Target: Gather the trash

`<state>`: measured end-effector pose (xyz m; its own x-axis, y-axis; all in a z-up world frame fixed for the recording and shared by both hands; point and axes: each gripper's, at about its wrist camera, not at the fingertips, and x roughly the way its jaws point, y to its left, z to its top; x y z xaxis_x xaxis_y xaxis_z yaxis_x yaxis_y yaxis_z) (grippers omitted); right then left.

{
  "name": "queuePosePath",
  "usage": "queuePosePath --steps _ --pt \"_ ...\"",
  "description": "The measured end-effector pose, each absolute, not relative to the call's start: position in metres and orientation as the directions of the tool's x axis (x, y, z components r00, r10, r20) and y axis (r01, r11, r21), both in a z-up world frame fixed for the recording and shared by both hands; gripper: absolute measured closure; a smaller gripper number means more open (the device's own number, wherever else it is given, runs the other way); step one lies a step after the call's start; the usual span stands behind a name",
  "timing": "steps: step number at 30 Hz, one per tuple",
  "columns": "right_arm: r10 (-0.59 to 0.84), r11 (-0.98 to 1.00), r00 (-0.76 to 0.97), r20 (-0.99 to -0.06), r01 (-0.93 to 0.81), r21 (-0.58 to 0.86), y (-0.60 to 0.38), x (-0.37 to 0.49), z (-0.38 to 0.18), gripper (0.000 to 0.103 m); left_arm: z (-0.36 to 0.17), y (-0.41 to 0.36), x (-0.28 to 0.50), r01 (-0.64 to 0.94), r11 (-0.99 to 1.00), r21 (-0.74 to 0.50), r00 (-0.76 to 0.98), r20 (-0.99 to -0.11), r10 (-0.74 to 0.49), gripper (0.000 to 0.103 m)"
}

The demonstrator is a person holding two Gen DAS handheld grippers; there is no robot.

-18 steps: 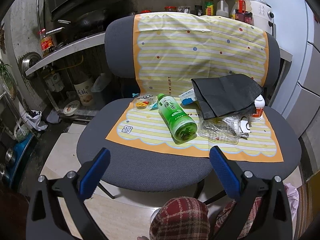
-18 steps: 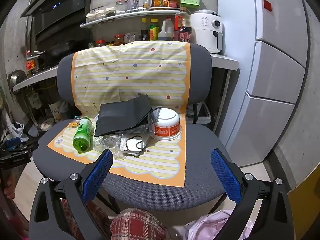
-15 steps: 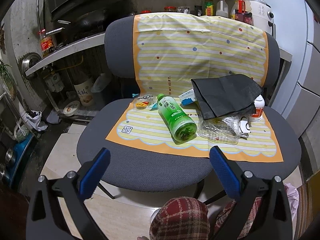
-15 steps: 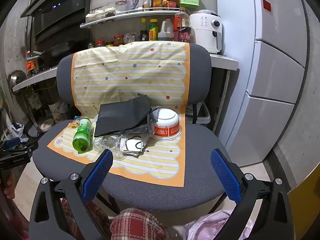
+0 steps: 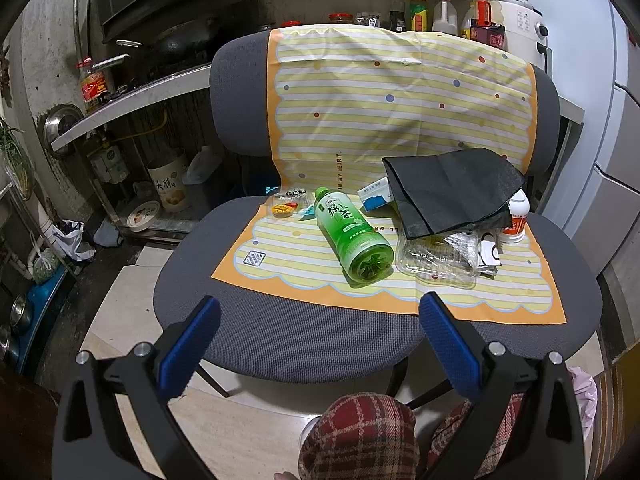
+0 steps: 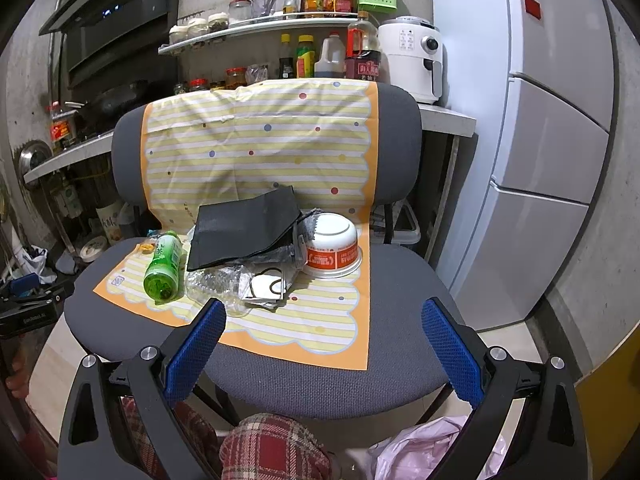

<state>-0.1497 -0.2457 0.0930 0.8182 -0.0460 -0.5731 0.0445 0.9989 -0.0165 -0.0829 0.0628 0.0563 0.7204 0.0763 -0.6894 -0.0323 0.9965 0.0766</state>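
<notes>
Chair seat (image 5: 280, 336): trash heaped mid-mat.
Left claw (image 5: 320, 334), right claw (image 6: 322, 340): both wide open, empty.
Risk: green bottle (image 5: 352, 234) may roll off the front edge if nudged.

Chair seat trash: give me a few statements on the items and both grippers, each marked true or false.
1. The green bottle lies on its side. True.
2. The left gripper holds the bottle. False: it is open, short of the chair.
3. The white bowl sits upside down. True.
4. The black bag lies on the floor. False: it rests on the seat's trash pile.
5. The right gripper is open. True.
</notes>
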Motion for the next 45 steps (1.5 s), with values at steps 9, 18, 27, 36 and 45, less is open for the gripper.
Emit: queuePosePath --steps 9,18,27,36,45 --pt "-0.043 0.999 0.82 -0.571 0.049 -0.006 -0.244 -0.151 0.09 0.006 0.057 0.061 -0.084 -0.036 0.997 0.073 0.719 -0.69 0.077 0.007" --pt "-0.037 0.999 0.822 -0.568 0.045 -0.001 -0.246 -0.151 0.09 0.006 0.056 0.061 -0.084 -0.035 0.997 0.073 0.718 -0.691 0.076 0.007" --pt "-0.028 0.999 0.852 -0.523 0.042 0.016 -0.246 -0.153 0.086 0.006 0.056 0.061 -0.084 -0.036 0.997 0.075 0.718 -0.691 0.078 0.007" --pt "0.009 0.998 0.89 -0.456 0.022 0.062 -0.241 -0.145 0.082 0.006 0.047 0.065 -0.079 -0.046 0.996 0.074 0.701 -0.708 0.084 0.007" --pt "0.055 0.998 0.857 -0.512 -0.044 0.035 -0.222 -0.112 0.07 0.006 0.031 0.075 -0.063 -0.044 0.998 0.047 0.683 -0.728 0.065 0.007"
